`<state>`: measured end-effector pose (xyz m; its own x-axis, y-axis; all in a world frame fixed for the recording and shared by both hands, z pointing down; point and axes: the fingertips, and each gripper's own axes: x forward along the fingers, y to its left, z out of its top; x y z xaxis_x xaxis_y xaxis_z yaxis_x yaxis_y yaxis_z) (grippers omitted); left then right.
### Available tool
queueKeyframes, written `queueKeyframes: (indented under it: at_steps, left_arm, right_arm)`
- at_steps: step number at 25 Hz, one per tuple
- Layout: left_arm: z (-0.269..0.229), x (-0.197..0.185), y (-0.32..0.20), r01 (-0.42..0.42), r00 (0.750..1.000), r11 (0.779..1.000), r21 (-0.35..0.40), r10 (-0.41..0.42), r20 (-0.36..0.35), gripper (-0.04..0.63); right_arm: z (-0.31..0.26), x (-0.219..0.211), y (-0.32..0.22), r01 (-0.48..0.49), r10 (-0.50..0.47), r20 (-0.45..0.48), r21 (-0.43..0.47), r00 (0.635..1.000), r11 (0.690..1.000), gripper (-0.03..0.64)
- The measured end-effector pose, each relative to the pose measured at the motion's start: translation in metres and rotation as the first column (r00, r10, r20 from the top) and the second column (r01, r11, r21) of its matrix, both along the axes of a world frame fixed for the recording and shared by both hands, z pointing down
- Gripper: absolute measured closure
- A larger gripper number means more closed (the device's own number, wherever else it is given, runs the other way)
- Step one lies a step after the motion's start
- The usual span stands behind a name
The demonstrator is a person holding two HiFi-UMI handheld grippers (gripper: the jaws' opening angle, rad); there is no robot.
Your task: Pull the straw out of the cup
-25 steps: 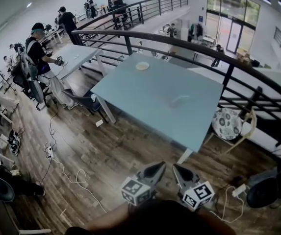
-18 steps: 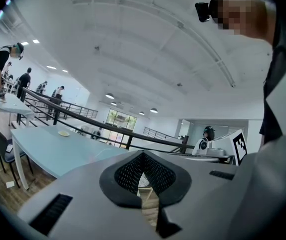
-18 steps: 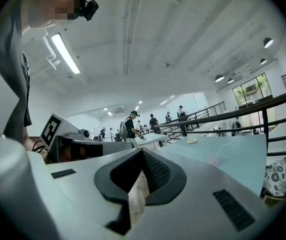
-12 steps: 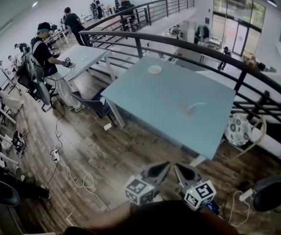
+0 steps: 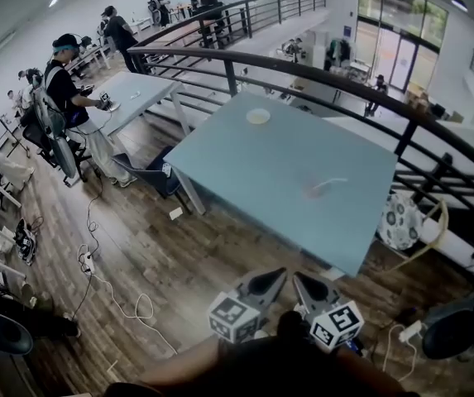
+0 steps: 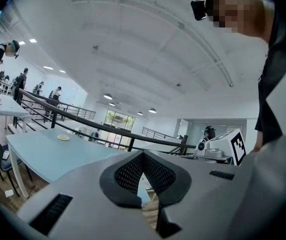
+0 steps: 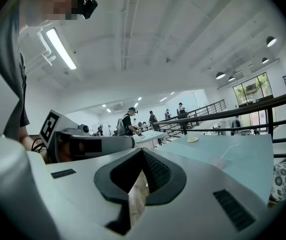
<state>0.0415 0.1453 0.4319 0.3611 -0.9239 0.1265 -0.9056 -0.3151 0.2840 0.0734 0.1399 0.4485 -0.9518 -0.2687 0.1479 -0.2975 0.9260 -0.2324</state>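
Head view: cup and straw are seen right of centre on the tabletop, well apart from left gripper and right gripper (both pressed together, empty); jaws should be spread only once the straw is neared.

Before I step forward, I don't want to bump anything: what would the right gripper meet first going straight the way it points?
Nothing close to the right gripper: open air over the floor, then probably the near edge of the table, left of the cup. Depth is unclear.

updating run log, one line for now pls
phase: pre-grasp | left tool: shut, empty | right tool: shut, empty | straw: in cup, untouched
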Motion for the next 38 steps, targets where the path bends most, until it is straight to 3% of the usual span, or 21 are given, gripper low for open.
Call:
queueKeyframes:
  at_steps: [10,24,30,38]
  left_arm:
    - [-0.008,-0.016,-0.092,0.036,0.999,0.999,0.025,-0.036,0.009,0.584]
    - [-0.011,0.021,-0.231,0.015,1.000,0.999,0.036,-0.016,0.005,0.584]
    - [0.012,0.015,-0.254,-0.027,0.999,1.000,0.015,0.027,-0.027,0.584]
    - [0.007,-0.002,-0.320,-0.151,0.988,0.988,0.024,0.152,-0.033,0.584]
  right_arm:
    - [-0.006,-0.010,-0.105,-0.015,0.015,0.026,0.006,1.000,1.000,0.606]
    - [-0.011,0.027,-0.242,-0.047,0.046,0.048,0.017,0.998,0.999,0.606]
    - [0.008,0.023,-0.260,-0.075,0.075,0.035,0.003,0.997,0.997,0.606]
    - [0.007,0.004,-0.316,-0.172,0.173,0.034,-0.010,0.984,0.985,0.603]
